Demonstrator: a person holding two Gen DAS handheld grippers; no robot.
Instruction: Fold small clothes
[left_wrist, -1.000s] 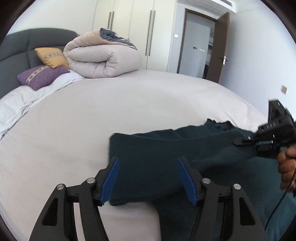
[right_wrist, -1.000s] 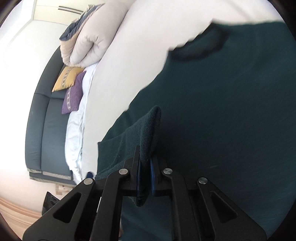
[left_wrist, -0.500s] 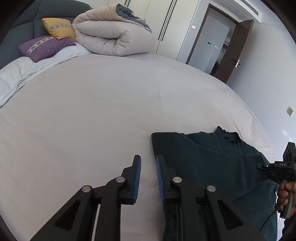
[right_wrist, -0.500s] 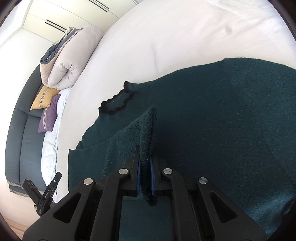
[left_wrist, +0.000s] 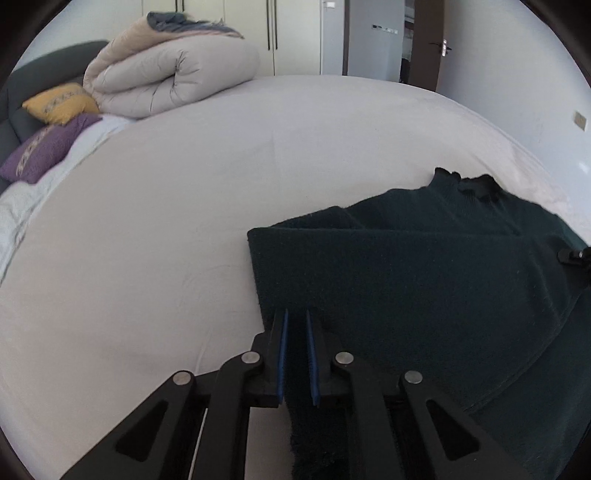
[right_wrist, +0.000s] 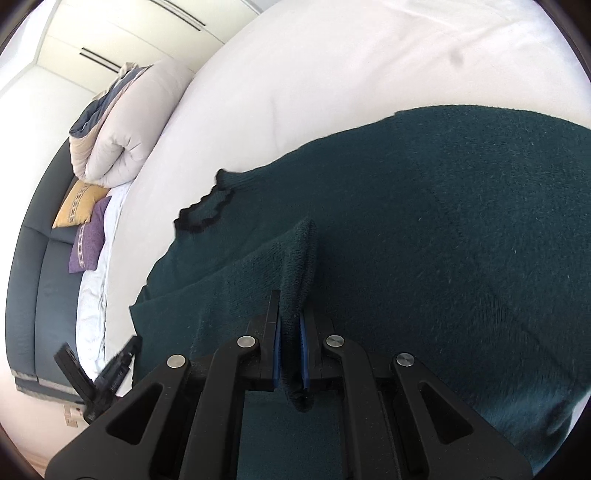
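Note:
A dark green knitted sweater (left_wrist: 424, 266) lies on the white bed, its black-edged collar (left_wrist: 476, 184) at the far right. One side is folded over the body. My left gripper (left_wrist: 295, 317) is shut on the sweater's folded near edge. My right gripper (right_wrist: 290, 325) is shut on a raised pinch of the sweater (right_wrist: 424, 206), which stands up in a ridge between its blue pads. The collar (right_wrist: 205, 210) lies to its upper left. The left gripper's body (right_wrist: 99, 380) shows at the lower left of the right wrist view.
The white bed sheet (left_wrist: 166, 221) spreads to the left and beyond the sweater. A rolled beige duvet (left_wrist: 173, 77), a yellow pillow (left_wrist: 59, 103) and a purple pillow (left_wrist: 40, 147) lie at the headboard. White wardrobes and an open door stand behind.
My left gripper was wide open over the sweater's edge one second ago, then narrowed, and is now shut on the folded edge. My right gripper has kept its pinch and moved with it.

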